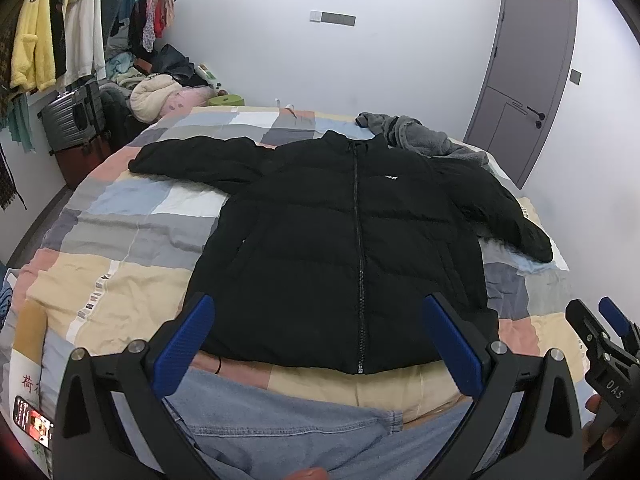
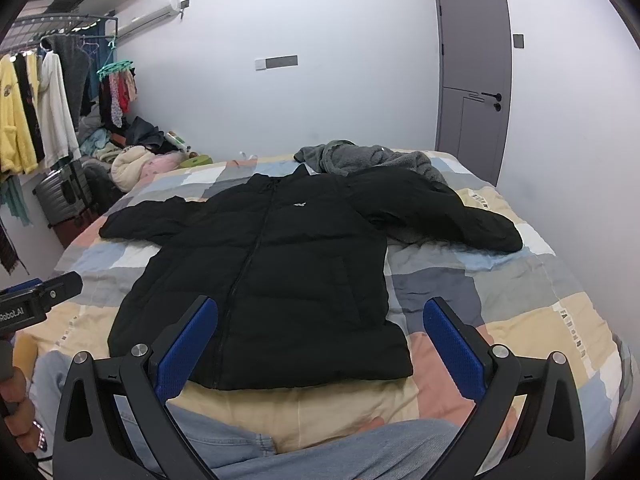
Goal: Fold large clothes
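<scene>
A black zip-up puffer jacket (image 1: 344,240) lies flat and face up on the bed, zipped, both sleeves spread out to the sides; it also shows in the right wrist view (image 2: 280,276). My left gripper (image 1: 318,308) is open and empty, held above the jacket's hem. My right gripper (image 2: 320,312) is open and empty, above the hem's right side; it also shows in the left wrist view (image 1: 600,312) at the right edge.
The bed has a patchwork quilt (image 1: 120,240). A grey fleece garment (image 2: 372,160) lies bunched beyond the collar. A clothes rack (image 2: 32,120), a suitcase (image 1: 72,116) and piled clothes stand at the left. A grey door (image 2: 472,72) is behind. My jeans-clad legs (image 1: 280,432) are at the near edge.
</scene>
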A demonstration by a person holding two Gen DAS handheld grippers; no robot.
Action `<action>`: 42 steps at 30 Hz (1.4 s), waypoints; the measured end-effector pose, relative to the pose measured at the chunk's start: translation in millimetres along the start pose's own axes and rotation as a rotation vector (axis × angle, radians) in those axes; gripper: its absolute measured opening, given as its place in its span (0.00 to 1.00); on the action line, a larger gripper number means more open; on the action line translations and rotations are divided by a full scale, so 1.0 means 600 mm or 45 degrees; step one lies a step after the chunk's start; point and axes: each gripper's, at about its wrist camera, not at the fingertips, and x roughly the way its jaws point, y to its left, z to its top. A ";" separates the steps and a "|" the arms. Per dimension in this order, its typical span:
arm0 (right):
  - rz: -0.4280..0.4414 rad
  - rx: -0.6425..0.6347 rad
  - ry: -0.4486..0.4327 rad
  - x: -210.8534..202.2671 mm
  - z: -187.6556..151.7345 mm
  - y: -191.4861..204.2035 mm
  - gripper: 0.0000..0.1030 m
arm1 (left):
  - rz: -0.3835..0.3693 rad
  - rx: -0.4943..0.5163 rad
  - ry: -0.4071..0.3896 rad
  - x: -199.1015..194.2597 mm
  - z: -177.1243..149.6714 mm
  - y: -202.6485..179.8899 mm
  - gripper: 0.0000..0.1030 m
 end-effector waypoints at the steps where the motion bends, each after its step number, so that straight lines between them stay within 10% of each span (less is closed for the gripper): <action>1: 0.000 0.001 0.001 0.000 0.000 -0.001 1.00 | 0.003 0.002 0.001 0.000 0.001 -0.001 1.00; 42: -0.017 0.010 0.035 0.003 -0.010 -0.004 1.00 | 0.012 -0.010 0.063 0.008 -0.006 0.006 1.00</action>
